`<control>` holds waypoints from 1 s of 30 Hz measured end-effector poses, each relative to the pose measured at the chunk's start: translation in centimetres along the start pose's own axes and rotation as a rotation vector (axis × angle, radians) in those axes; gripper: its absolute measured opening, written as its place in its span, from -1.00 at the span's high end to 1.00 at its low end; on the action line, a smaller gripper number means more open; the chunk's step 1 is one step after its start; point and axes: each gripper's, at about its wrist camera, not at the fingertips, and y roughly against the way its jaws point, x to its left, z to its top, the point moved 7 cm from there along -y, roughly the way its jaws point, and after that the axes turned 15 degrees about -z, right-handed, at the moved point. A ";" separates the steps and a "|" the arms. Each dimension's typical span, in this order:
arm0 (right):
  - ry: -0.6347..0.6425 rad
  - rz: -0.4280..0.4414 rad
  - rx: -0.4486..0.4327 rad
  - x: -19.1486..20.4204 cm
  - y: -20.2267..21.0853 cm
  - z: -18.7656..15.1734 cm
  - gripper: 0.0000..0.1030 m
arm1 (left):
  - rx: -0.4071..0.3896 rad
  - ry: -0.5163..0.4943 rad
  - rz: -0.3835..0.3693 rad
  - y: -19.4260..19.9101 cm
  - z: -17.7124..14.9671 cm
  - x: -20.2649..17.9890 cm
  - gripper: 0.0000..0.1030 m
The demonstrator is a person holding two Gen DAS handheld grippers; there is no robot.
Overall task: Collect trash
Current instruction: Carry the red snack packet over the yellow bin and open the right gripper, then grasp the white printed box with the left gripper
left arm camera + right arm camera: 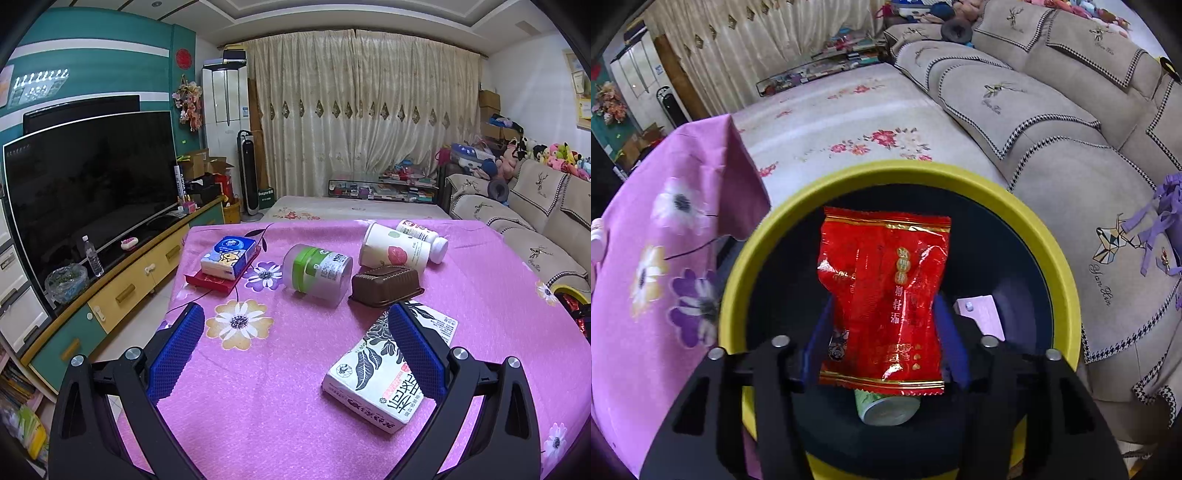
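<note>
My right gripper (884,314) is shut on a red foil snack packet (882,295) and holds it over the open mouth of a yellow-rimmed bin (960,177) with a black liner. A green can (886,408) and a pale card (982,314) lie inside the bin. My left gripper (295,332) is open and empty above the pink flowered table (258,387). On the table lie a white carton with black leaf print (376,380), a brown plastic tray (384,286), a frosted jar with green label (317,273), a paper cup (395,251) and a white bottle (424,236).
A blue tissue pack (229,256) sits on a flat red box (210,282) at the table's far left. A TV (88,192) on a cabinet stands left of the table. A beige sofa (1052,129) runs beside the bin; the bin rim also shows in the left wrist view (565,288).
</note>
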 end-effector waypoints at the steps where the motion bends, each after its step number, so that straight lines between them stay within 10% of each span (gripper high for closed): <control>1: -0.001 -0.001 0.005 0.0 -0.1 -0.1 -0.20 | 0.000 -0.001 -0.001 0.0 0.0 0.0 -0.90; 6: -0.004 -0.003 -0.004 -0.3 0.2 -0.1 -0.53 | 0.001 -0.005 -0.005 0.0 -0.1 -0.1 -0.90; 16: -0.026 0.070 -0.077 -0.3 4.5 -0.9 -0.54 | 0.016 -0.033 -0.030 -0.3 -0.2 -1.0 -0.90; 30: -0.014 0.169 -0.126 0.8 8.2 -2.3 -0.55 | 0.266 -0.079 -0.300 -4.7 -2.7 -5.1 -0.90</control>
